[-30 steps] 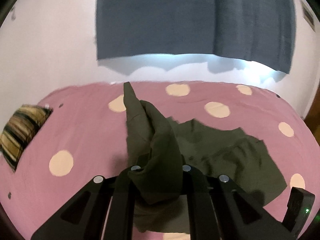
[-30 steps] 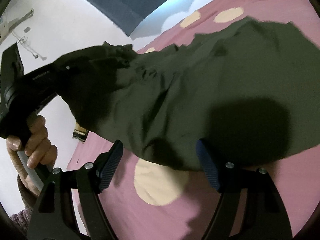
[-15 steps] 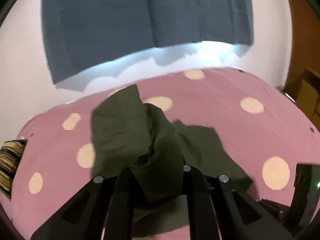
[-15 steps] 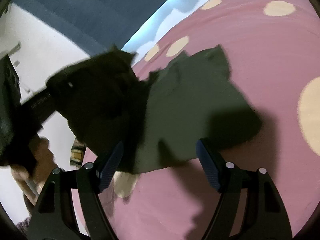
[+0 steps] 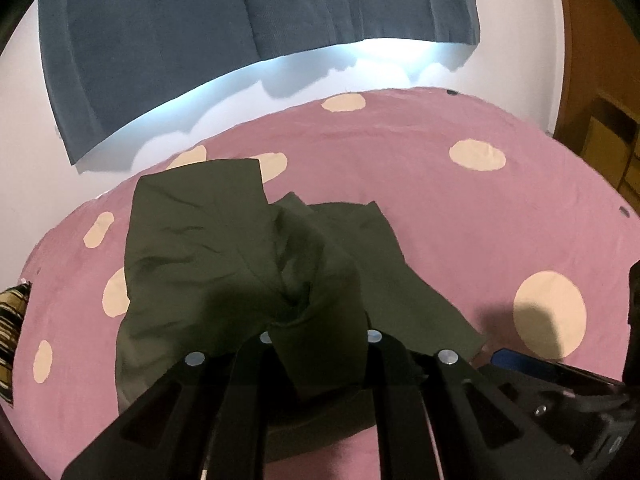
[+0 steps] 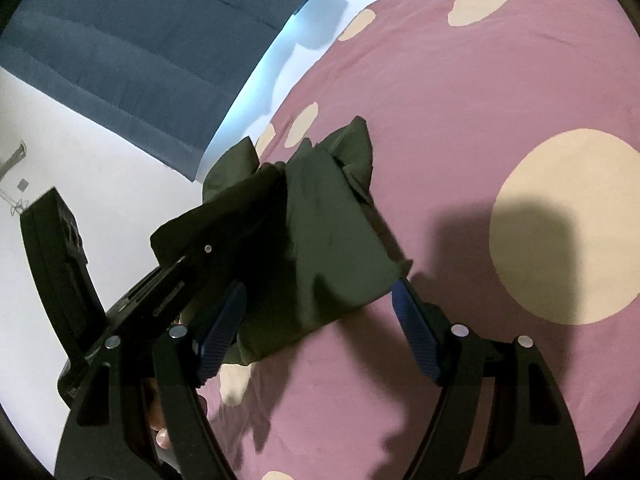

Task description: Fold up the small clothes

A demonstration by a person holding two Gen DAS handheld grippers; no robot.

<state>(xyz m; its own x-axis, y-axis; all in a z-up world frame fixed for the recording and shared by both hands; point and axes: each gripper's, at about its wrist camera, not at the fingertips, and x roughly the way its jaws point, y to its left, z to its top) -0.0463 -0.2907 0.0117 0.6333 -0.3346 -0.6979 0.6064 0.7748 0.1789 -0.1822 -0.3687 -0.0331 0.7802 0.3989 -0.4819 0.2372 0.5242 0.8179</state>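
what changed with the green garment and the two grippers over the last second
The left gripper swept the pinched part of the olive green garment across, so the cloth that lay spread wide on the pink dotted bedspread is now doubled into a narrower heap. Nothing was let go or newly grasped. The left jaws stayed clamped on the cloth, and the right gripper stayed open and empty.

The olive garment (image 5: 248,264) drapes over the left tongs (image 5: 320,344), hiding their fingertips and the grip.

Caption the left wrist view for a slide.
Left gripper shut on a bunched fold of the olive garment, lifting it over the pink spotted bedspread.
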